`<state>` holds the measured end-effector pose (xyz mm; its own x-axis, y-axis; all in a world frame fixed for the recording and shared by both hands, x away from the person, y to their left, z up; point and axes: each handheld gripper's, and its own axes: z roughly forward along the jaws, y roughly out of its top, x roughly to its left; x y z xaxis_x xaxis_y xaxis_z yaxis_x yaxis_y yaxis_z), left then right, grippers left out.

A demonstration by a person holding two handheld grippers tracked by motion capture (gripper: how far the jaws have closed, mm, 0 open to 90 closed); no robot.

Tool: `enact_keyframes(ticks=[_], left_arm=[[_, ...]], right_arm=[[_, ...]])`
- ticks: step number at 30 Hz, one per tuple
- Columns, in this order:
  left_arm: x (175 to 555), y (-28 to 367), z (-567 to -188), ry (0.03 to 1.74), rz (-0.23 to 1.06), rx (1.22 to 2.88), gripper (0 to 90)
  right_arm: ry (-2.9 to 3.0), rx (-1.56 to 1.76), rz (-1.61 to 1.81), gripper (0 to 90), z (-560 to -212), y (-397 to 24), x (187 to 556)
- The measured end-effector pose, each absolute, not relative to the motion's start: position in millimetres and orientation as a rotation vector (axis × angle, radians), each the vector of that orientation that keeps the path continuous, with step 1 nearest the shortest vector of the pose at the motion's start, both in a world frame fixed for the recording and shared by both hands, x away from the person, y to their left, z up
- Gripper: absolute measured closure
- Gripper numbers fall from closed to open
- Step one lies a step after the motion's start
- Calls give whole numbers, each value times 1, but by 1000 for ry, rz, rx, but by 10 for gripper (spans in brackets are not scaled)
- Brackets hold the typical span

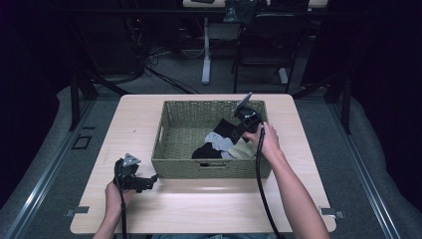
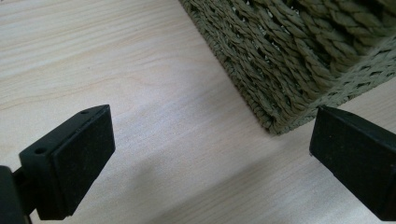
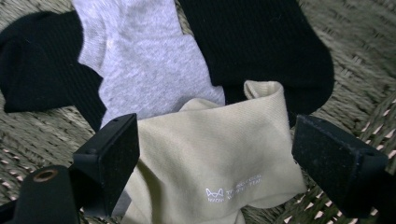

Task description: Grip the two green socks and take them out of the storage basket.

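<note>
Down inside the woven basket (image 1: 181, 124), my right gripper (image 3: 215, 163) hangs over the beige sock (image 3: 210, 158), fingers (image 3: 114, 158) apart on either side of it, not pressing. That sock lies atop a grey sock (image 3: 144, 70) and black socks (image 3: 266, 46). My left gripper (image 2: 210, 158) rests near the basket's corner on the table (image 2: 93, 56), fingers spread, holding nothing.

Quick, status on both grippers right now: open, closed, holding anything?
Left gripper: open, holding nothing, over the table beside the basket.
Right gripper: open inside the basket, jaws either side of the beige sock, not clamped on it.
</note>
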<state>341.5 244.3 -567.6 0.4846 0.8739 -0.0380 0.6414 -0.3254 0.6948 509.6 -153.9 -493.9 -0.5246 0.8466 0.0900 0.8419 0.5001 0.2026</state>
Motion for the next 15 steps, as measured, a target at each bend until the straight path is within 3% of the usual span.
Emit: enact_keyframes(ticks=[10,15], left_arm=[[342,244,-568,1244,453,2082,1],[342,244,-568,1242,454,2083,1]], right_arm=[[2683,1559,302,325,-507,-153,512],[2671,1573,269,530,-512,-148,512]])
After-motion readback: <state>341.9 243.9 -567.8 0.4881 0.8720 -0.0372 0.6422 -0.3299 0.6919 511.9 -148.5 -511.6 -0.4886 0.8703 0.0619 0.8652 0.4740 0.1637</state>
